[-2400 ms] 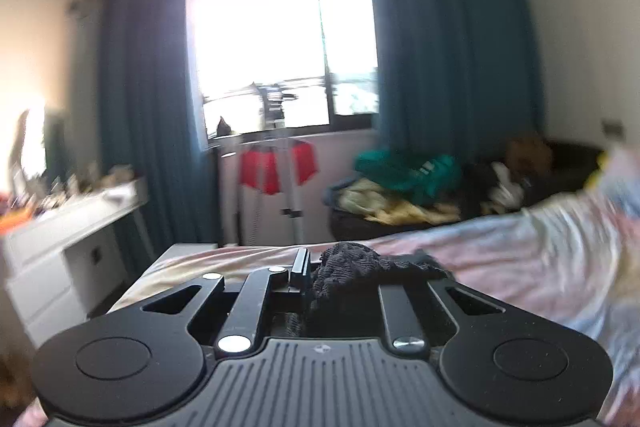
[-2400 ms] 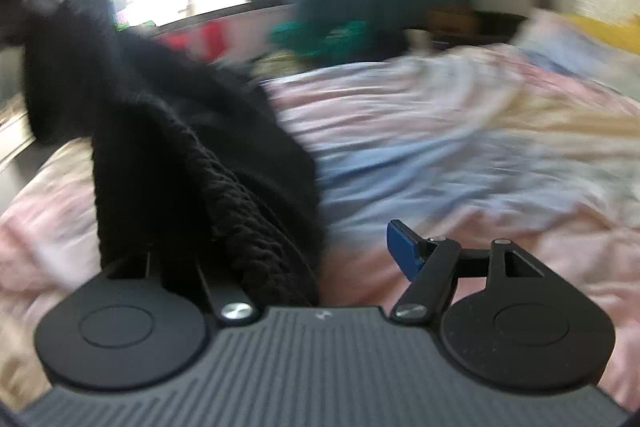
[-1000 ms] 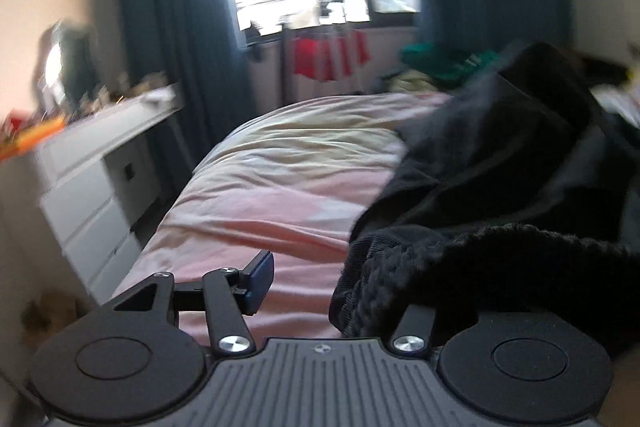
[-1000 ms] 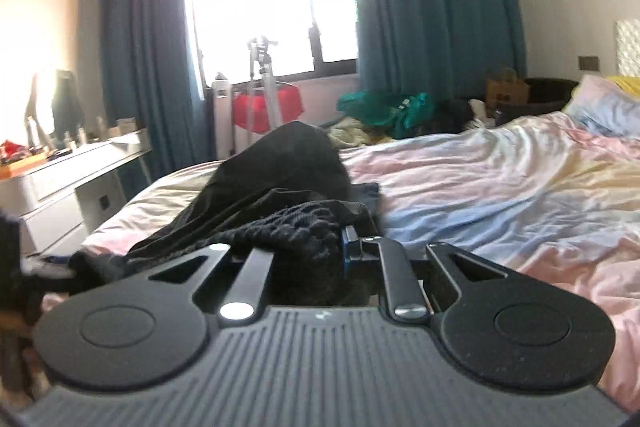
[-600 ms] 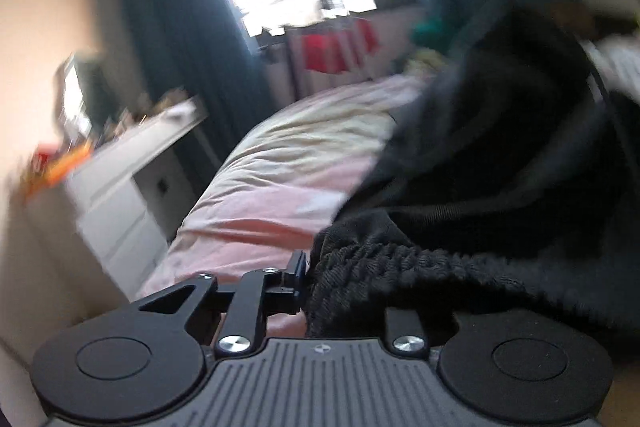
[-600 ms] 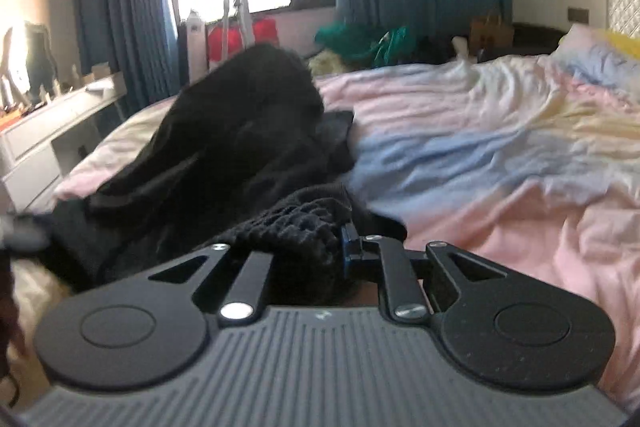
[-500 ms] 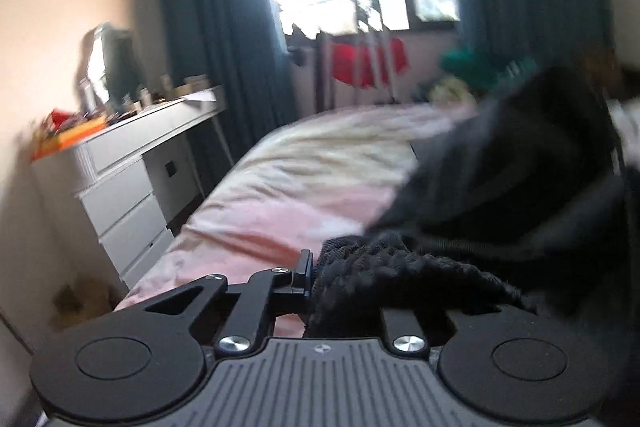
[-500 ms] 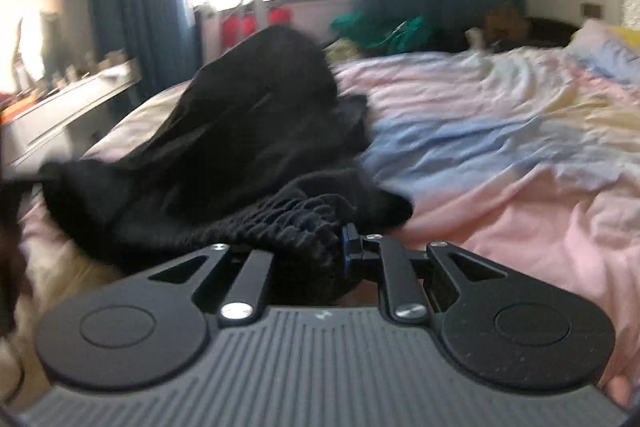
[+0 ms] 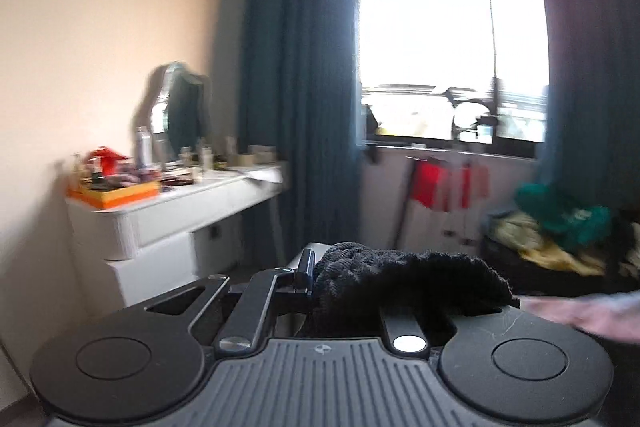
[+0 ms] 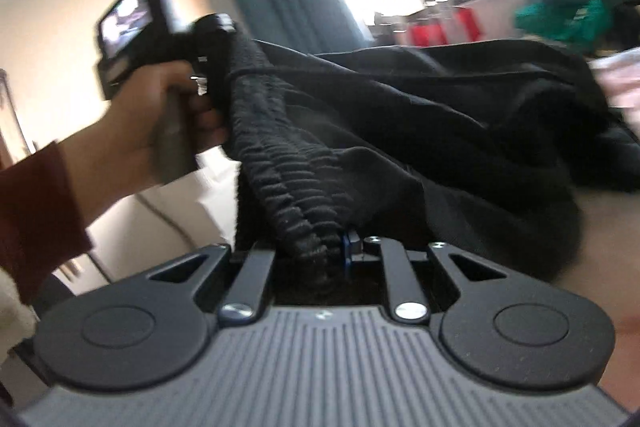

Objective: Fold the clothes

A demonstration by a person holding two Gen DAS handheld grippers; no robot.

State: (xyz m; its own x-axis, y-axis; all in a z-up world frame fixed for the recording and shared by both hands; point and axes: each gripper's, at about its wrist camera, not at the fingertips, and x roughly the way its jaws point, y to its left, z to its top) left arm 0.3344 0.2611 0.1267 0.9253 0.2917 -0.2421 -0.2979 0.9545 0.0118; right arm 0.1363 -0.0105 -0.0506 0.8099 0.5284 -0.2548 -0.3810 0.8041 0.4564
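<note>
A black garment [image 10: 420, 131] with a ribbed elastic waistband hangs stretched between both grippers, above the bed. My right gripper [image 10: 328, 255] is shut on the bunched waistband [image 10: 288, 195] just in front of its body. In the left wrist view my left gripper [image 9: 332, 279] is shut on the other end of the waistband [image 9: 400, 275], which piles over its right finger. The right wrist view shows the left gripper [image 10: 216, 39] from the side, held by a hand [image 10: 148, 119] in a dark red sleeve. The rest of the cloth sags away to the right.
A white dresser [image 9: 172, 223] with a mirror and clutter stands along the left wall. Dark blue curtains [image 9: 296, 99] frame a bright window. A heap of green and yellow clothes [image 9: 560, 227] lies at the right. A strip of pink bedding [image 9: 588, 311] shows at the right edge.
Both grippers have lifted the black garment off the bed. The left wrist view has swung up from the bedding to the dresser and window. The right gripper has turned toward the left one.
</note>
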